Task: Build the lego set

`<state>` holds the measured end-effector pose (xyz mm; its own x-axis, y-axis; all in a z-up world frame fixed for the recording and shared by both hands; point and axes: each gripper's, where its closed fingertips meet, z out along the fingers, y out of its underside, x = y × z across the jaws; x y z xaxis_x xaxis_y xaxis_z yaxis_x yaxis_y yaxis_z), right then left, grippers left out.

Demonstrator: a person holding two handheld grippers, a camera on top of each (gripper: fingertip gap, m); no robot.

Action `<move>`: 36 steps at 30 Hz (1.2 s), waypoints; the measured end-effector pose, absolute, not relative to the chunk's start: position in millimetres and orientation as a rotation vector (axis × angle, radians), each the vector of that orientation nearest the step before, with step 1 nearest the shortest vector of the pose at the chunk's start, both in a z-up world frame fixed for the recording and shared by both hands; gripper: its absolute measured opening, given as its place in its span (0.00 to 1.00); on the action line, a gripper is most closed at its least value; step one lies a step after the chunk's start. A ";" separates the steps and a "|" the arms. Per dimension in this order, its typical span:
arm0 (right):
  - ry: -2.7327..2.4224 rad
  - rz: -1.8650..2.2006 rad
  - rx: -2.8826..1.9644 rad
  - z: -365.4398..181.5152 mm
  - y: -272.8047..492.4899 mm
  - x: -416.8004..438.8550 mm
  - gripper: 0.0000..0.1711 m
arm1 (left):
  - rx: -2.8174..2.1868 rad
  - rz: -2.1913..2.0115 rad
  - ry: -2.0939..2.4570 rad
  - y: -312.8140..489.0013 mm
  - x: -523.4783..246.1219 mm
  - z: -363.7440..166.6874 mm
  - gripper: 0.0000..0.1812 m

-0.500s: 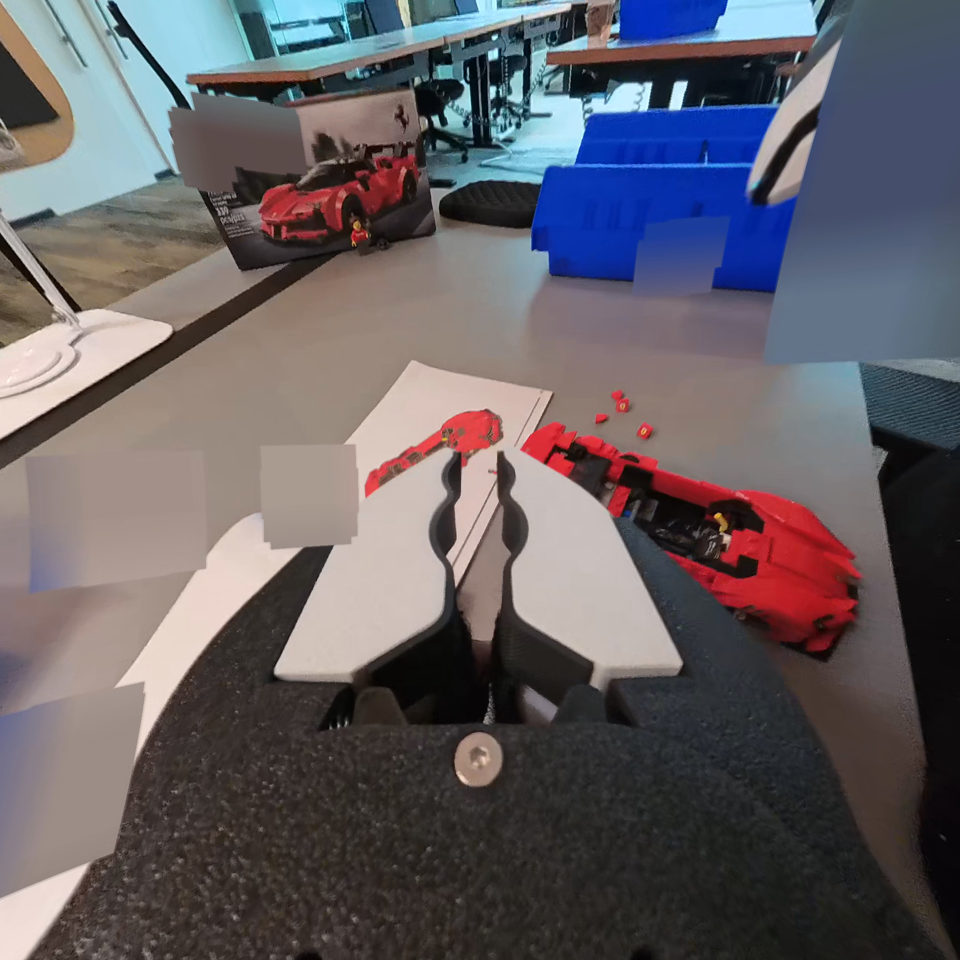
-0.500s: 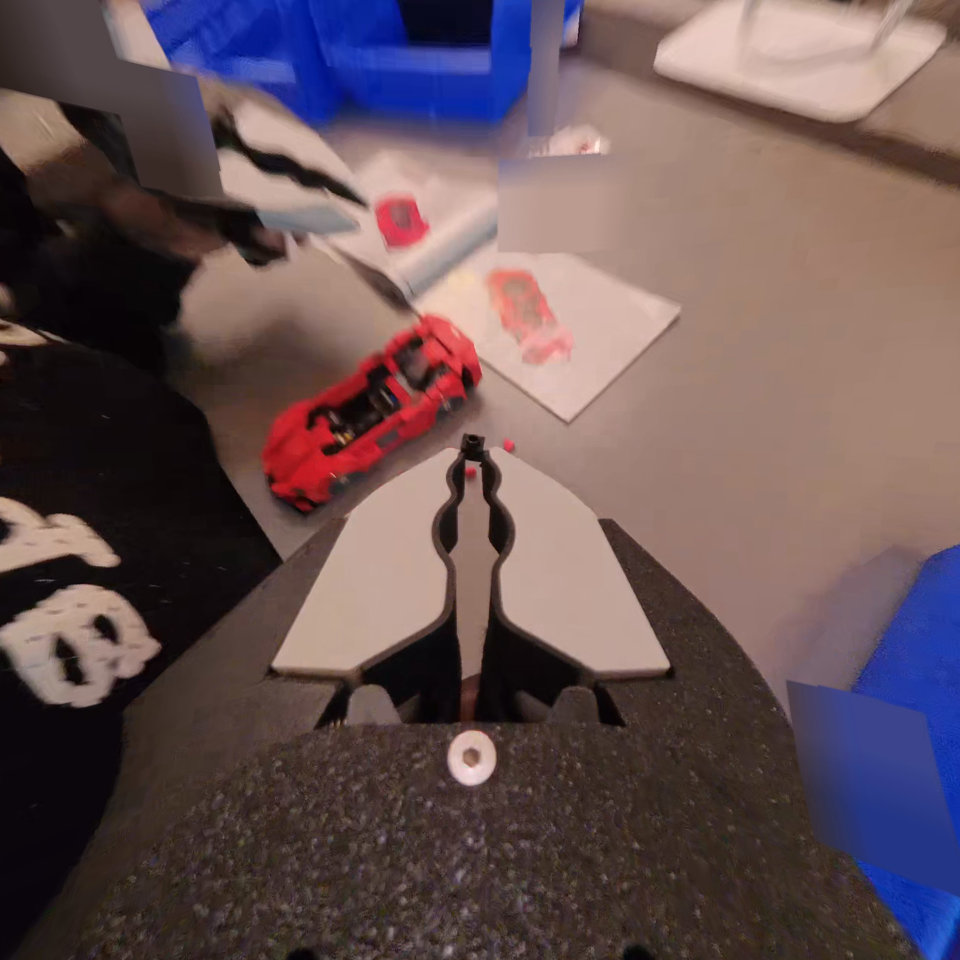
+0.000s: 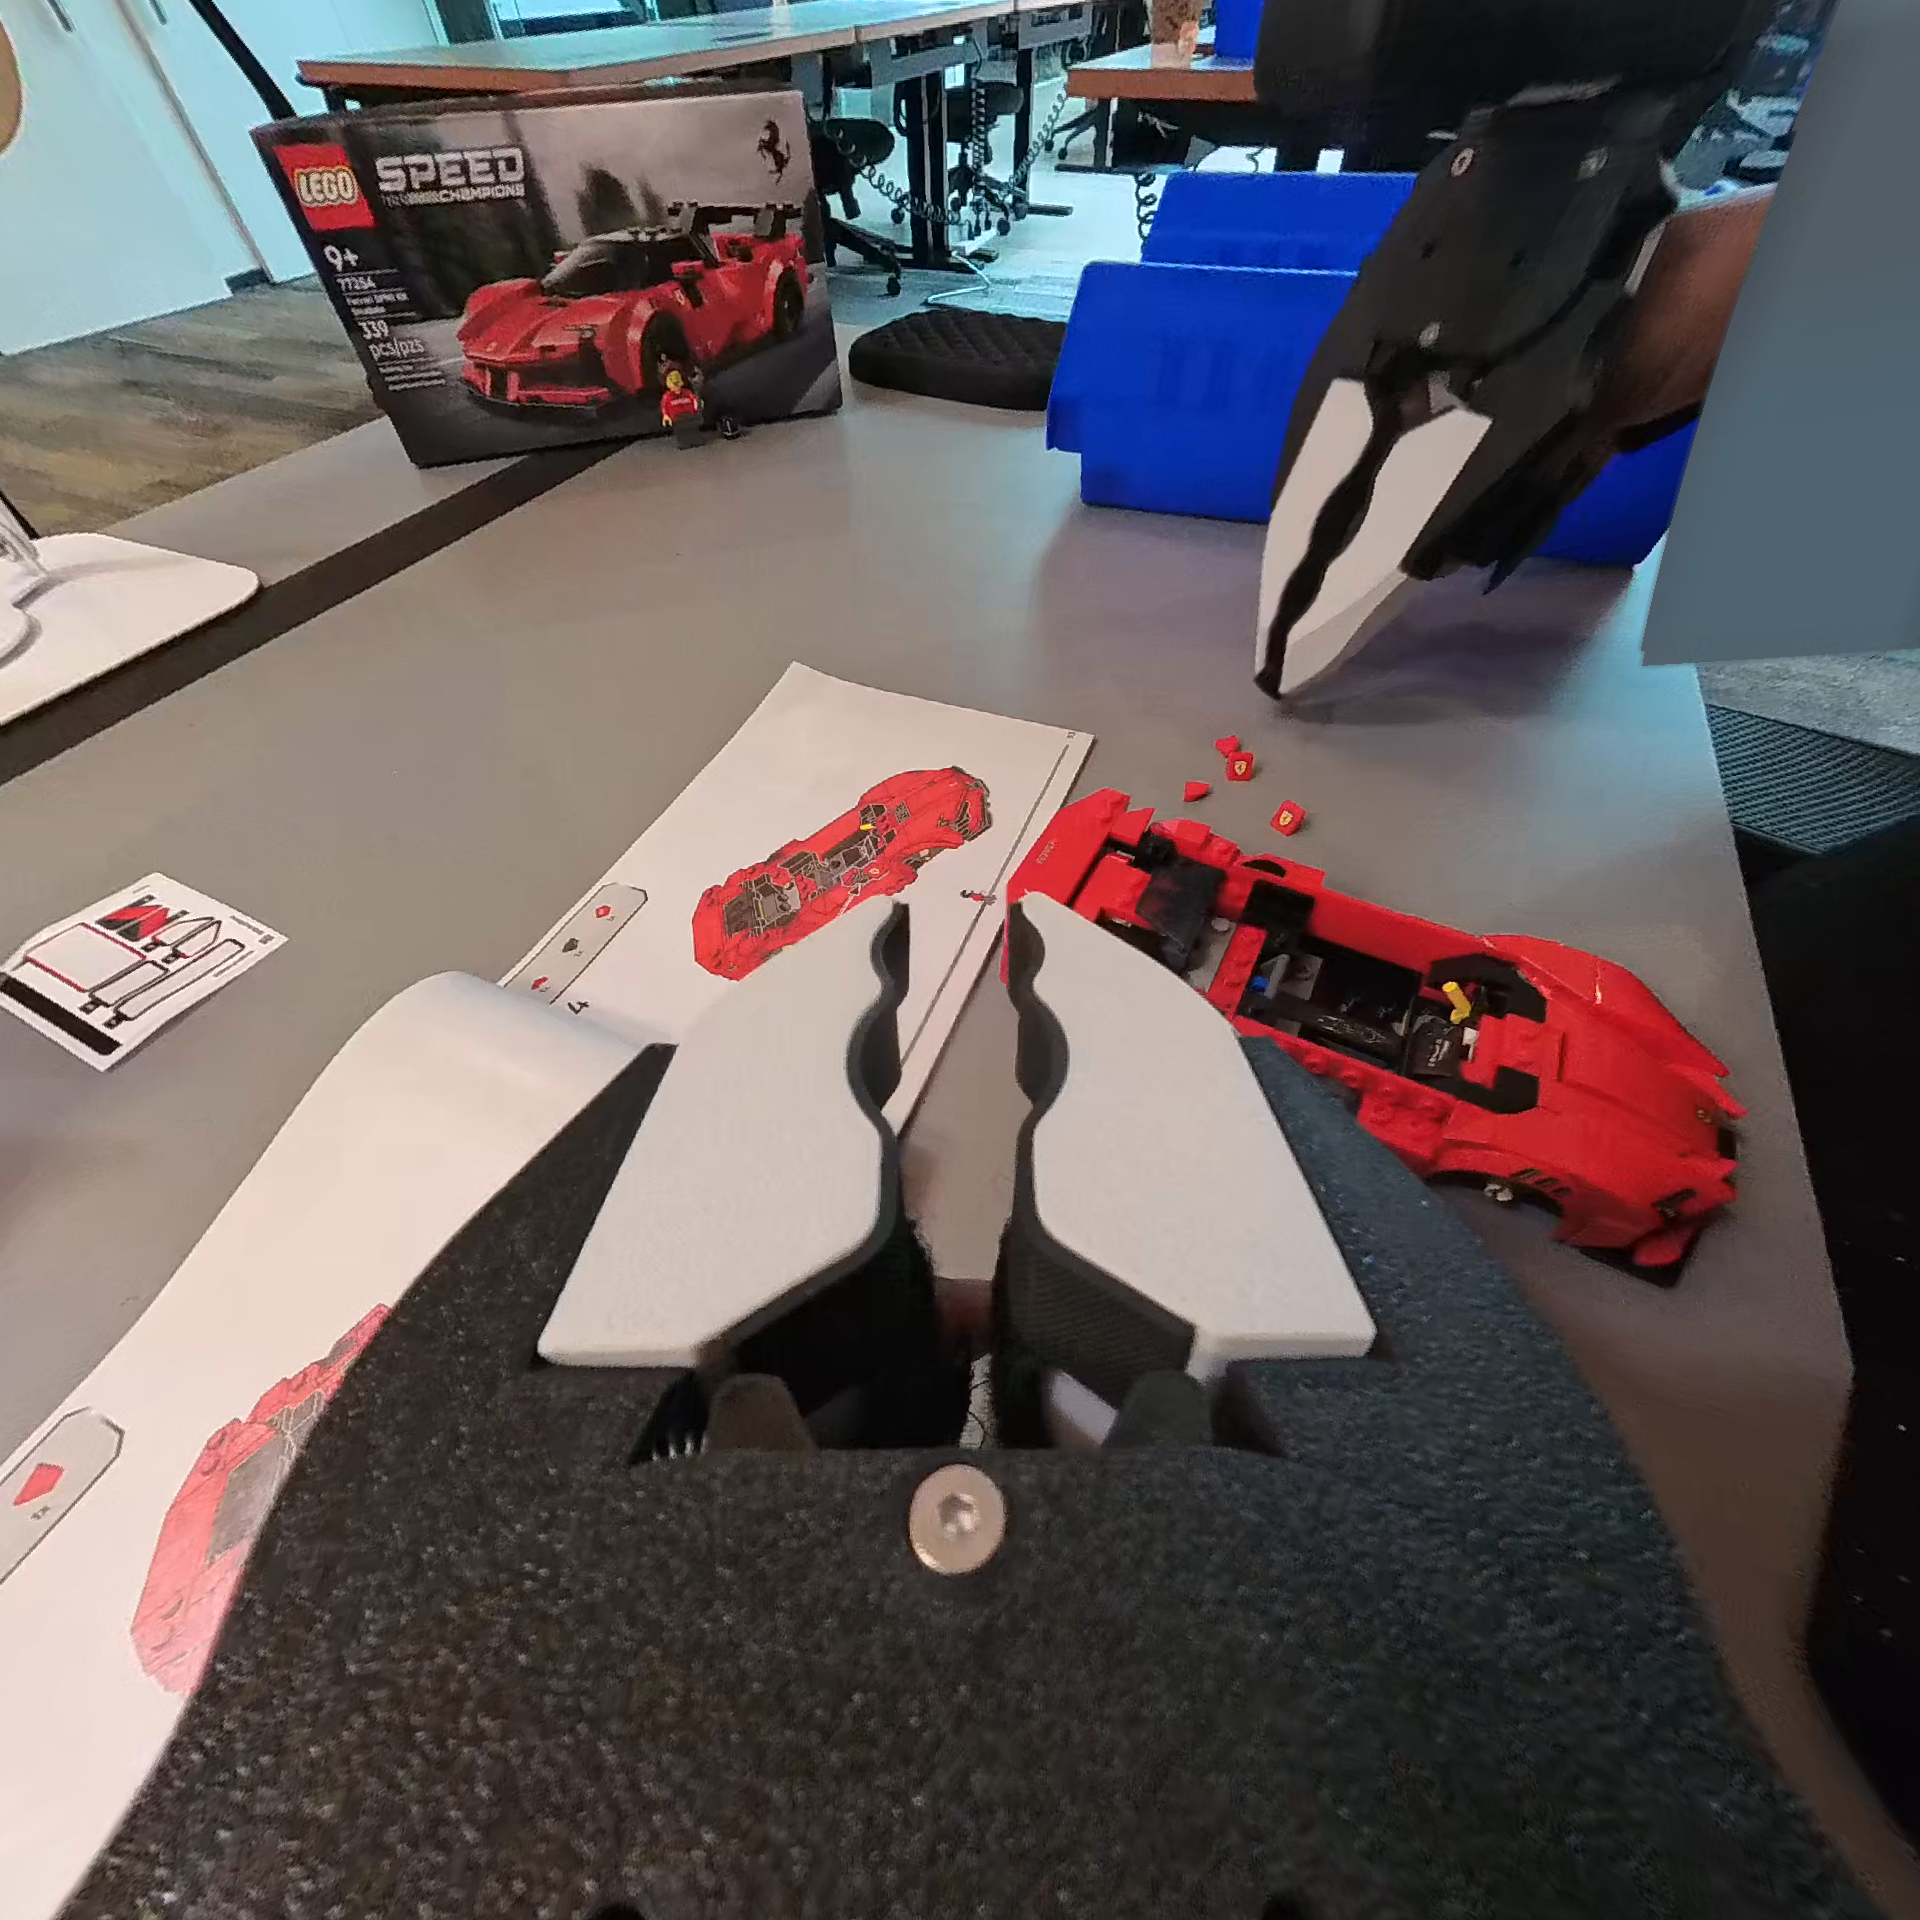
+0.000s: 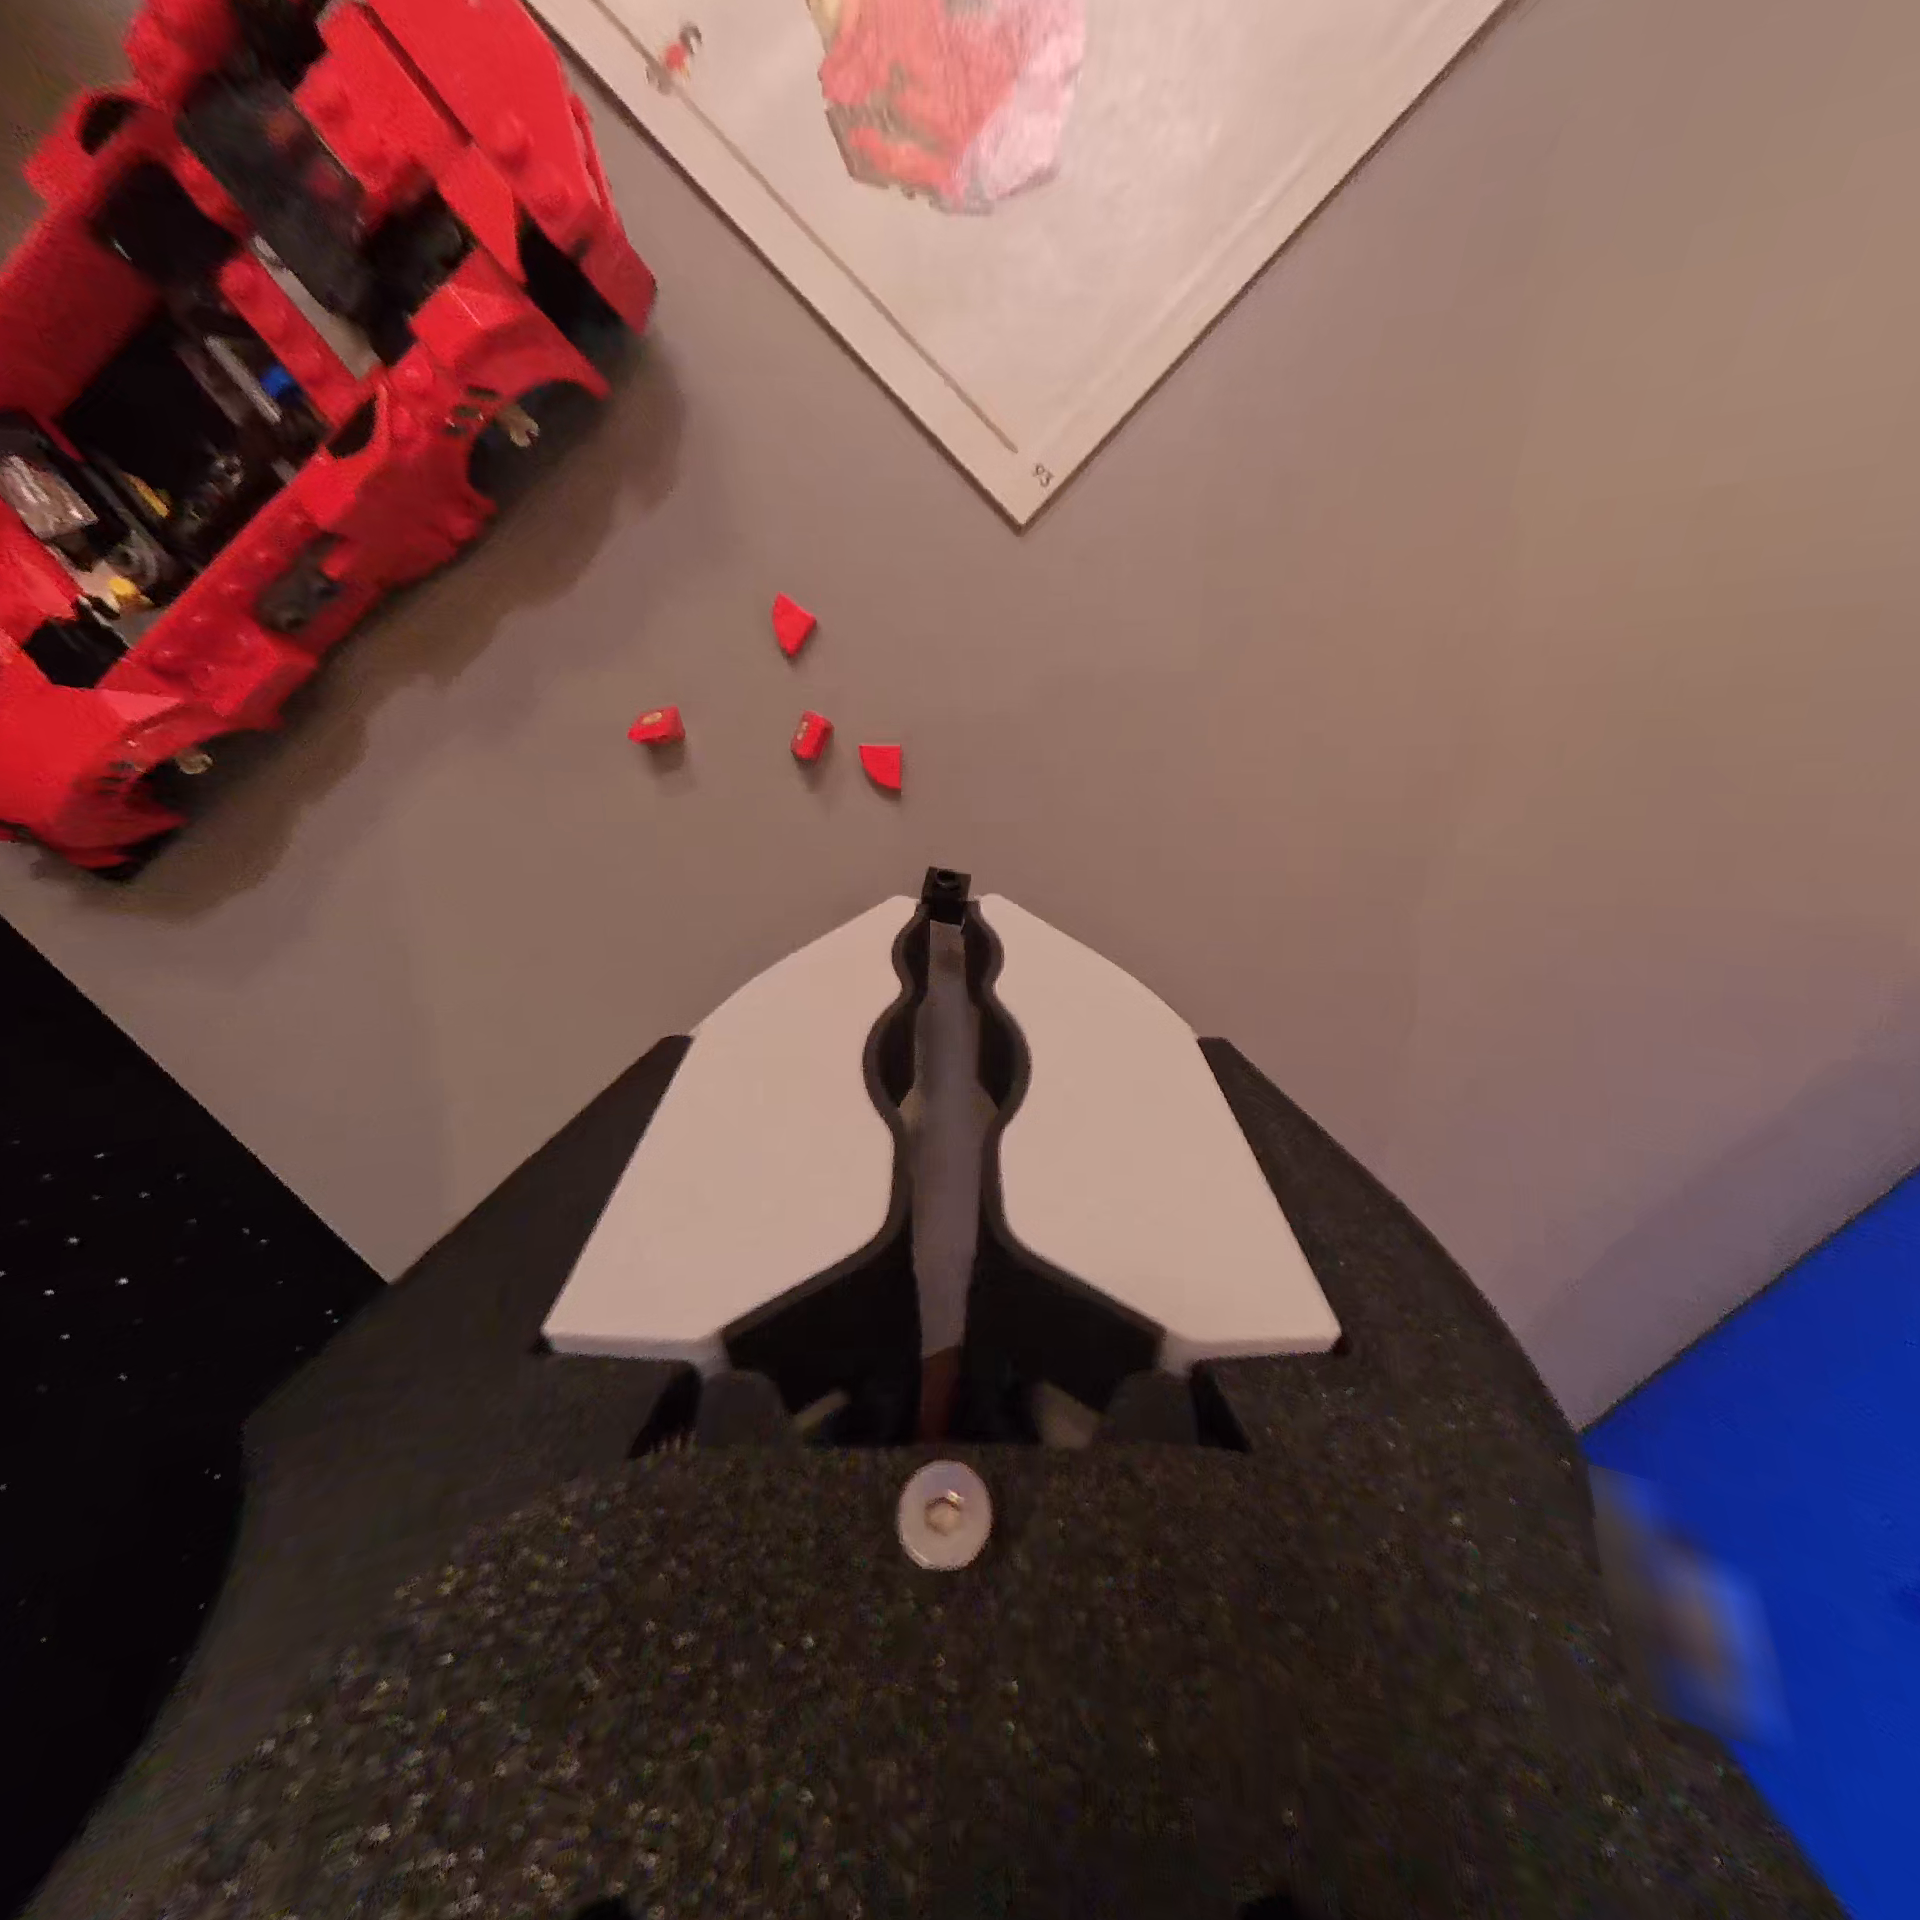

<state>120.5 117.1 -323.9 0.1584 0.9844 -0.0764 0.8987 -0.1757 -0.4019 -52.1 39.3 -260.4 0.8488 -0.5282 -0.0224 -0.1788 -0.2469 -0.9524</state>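
A: Here, the right gripper (image 4: pixel 948 906) pinches a small black piece (image 4: pixel 948 894) at its tips, low over the grey table (image 4: pixel 1351 727), just short of four loose red bricks (image 4: pixel 810 736).

B: And the left gripper (image 3: pixel 956 920)?

A: Slightly parted, holding nothing, it hovers above the instruction booklet (image 3: pixel 831 790). The half-built red car (image 3: pixel 1382 1029) lies on the table beside that page, near the bricks.
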 end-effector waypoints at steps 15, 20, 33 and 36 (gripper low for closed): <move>-1.946 0.317 -1.972 -330.0 120.6 127.0 0.27 | -1.838 -0.356 0.522 42.4 -54.0 -263.2 0.10; -1.969 0.282 -1.837 -326.5 118.3 121.3 0.34 | -1.844 -0.346 0.525 42.4 -53.2 -263.6 0.10; -1.378 0.368 -1.753 -128.4 158.1 252.9 0.15 | -1.862 -0.316 0.457 47.4 -66.8 -251.2 0.10; -1.372 0.242 -1.864 -116.7 182.5 318.1 0.12 | -1.889 -0.301 0.420 49.5 -71.9 -249.8 0.10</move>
<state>318.1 182.5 -116.7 0.3959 0.8719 0.2884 0.7205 -0.1002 -0.6862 -71.9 49.5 -249.8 0.9040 -0.4274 0.0056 -0.1428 -0.3142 -0.9386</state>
